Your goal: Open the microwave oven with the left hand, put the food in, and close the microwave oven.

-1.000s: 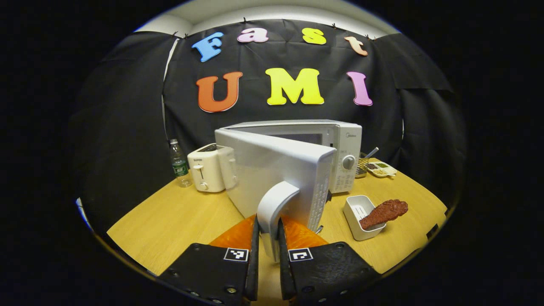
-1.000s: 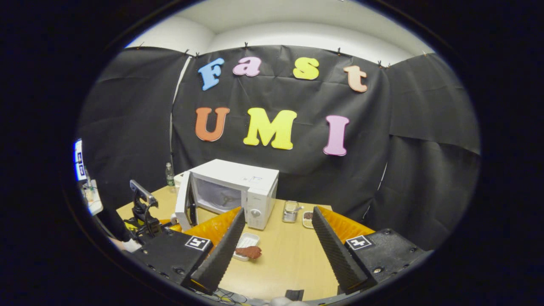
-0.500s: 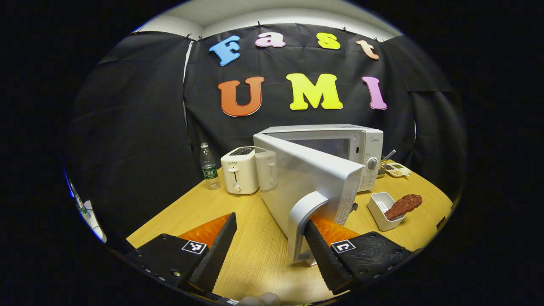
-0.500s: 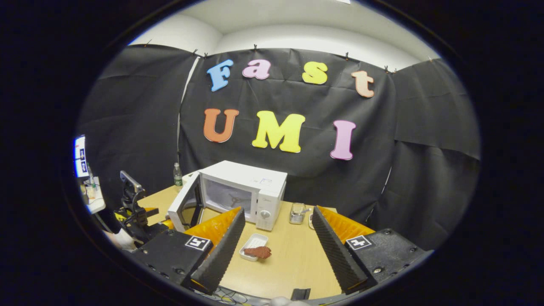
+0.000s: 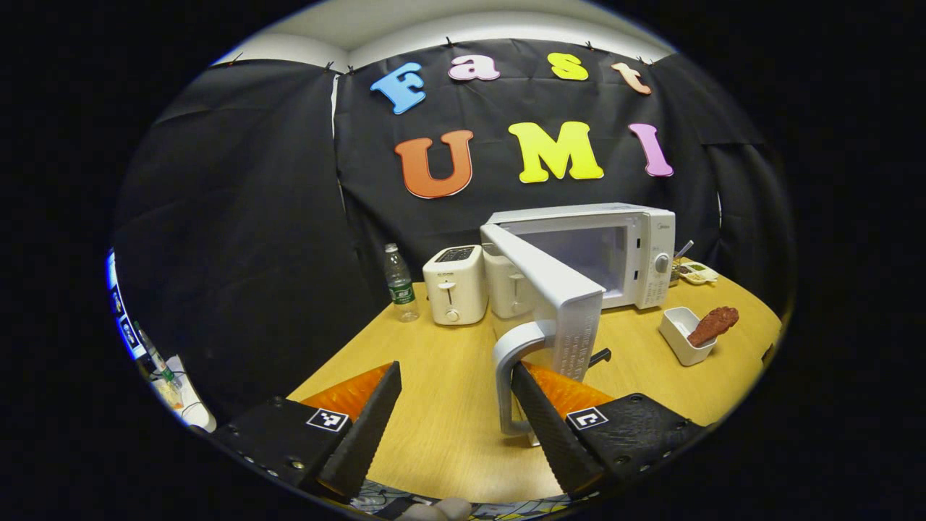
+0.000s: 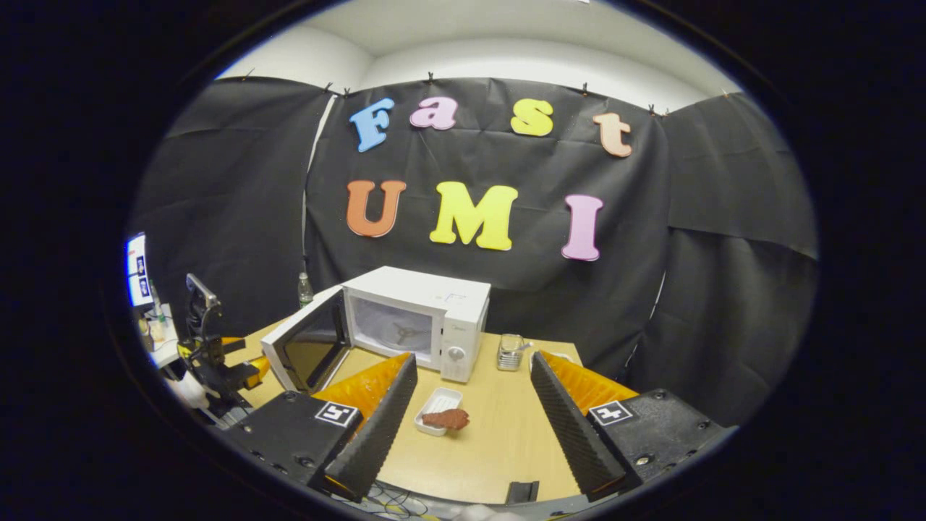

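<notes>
The left gripper [image 5: 450,423] has its jaws spread wide, and the handle [image 5: 510,376] of the microwave door [image 5: 555,289] stands between them, close against the right-hand finger [image 5: 544,427] (whether they touch I cannot tell). The door hangs wide open from the microwave [image 5: 615,250], whose cavity lies ahead and to the right of the jaws. The food [image 5: 712,324], a reddish-brown piece, rests across a white dish [image 5: 680,336] on the table [image 5: 448,362], far right of the left jaws. The right gripper [image 6: 470,427] also has its jaws apart, holding nothing; the food [image 6: 446,418] lies ahead between them, in front of the microwave [image 6: 416,318].
</notes>
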Demonstrator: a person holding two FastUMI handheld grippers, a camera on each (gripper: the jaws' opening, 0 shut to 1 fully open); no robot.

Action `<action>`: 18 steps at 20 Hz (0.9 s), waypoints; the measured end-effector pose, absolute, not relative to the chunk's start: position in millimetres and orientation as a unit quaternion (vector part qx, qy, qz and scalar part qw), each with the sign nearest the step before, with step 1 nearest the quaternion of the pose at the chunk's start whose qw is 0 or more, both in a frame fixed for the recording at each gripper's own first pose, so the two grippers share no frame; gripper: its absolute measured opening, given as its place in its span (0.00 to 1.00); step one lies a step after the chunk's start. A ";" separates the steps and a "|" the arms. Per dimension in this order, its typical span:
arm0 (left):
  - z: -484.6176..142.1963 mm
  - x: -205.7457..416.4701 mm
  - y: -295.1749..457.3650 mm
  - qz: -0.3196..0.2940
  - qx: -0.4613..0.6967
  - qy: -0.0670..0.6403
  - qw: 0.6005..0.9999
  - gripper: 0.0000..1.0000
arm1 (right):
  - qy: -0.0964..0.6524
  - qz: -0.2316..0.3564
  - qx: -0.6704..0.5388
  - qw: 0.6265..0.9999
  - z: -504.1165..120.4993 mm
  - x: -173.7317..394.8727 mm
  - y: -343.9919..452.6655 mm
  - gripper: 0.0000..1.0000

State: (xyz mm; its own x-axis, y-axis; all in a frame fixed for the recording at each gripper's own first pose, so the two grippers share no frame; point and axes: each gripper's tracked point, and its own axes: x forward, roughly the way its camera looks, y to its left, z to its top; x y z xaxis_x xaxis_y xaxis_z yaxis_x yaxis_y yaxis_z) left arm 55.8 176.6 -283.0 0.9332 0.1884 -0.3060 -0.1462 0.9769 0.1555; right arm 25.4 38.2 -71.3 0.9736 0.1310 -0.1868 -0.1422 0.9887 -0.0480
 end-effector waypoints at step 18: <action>-146.0 -25.4 99.7 0.012 0.025 0.058 0.998 0.94 | 0.225 0.096 0.070 0.967 -232.8 69.9 37.8 1.00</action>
State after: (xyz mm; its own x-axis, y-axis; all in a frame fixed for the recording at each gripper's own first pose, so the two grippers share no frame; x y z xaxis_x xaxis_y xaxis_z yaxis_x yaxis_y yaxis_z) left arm -25.4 99.7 -146.0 0.9929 0.0274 -0.1160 -0.0216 0.9984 0.0514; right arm 69.9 37.8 -232.8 0.8806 0.2165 -0.4216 -0.1534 0.9719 0.1787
